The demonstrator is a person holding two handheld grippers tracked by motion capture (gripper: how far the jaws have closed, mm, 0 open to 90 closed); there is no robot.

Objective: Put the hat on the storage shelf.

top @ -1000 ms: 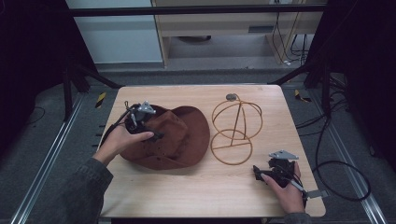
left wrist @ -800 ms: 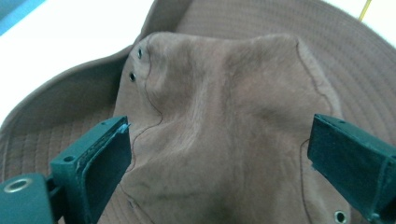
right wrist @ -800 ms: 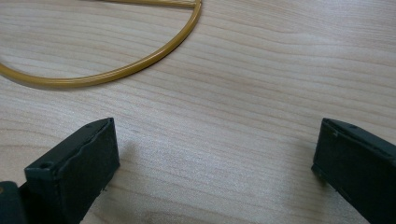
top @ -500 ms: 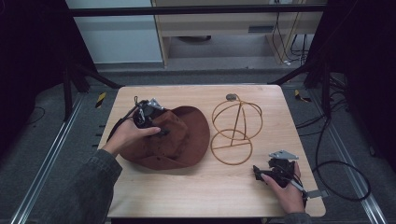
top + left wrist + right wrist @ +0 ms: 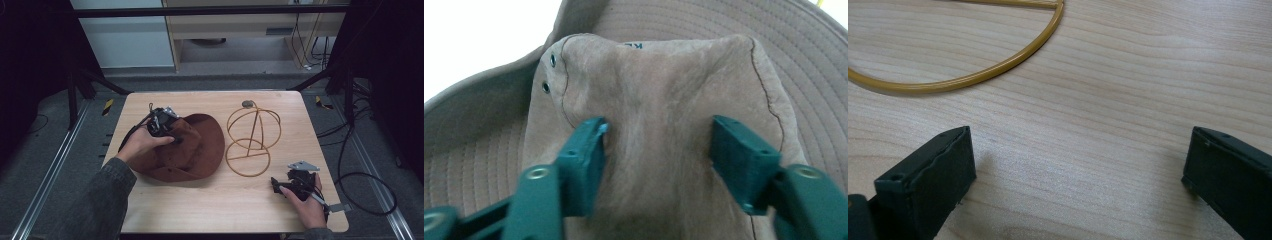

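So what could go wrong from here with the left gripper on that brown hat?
The left gripper has just been closing its jaws on the soft crown of the brown hat. They pinch only a fold of the crown, so the cloth could slip out on a lift. The wire hat stand stands just beside the brim, so a swinging hat might knock it. The right gripper rests open, not steadying the stand.

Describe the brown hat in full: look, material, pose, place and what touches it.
The brown hat looks like suede, with a wide stitched brim and two small eyelets in the crown. It lies on the wooden table, left of the wire hat stand. The left gripper has just been closing, its pads pinching a fold of the crown.
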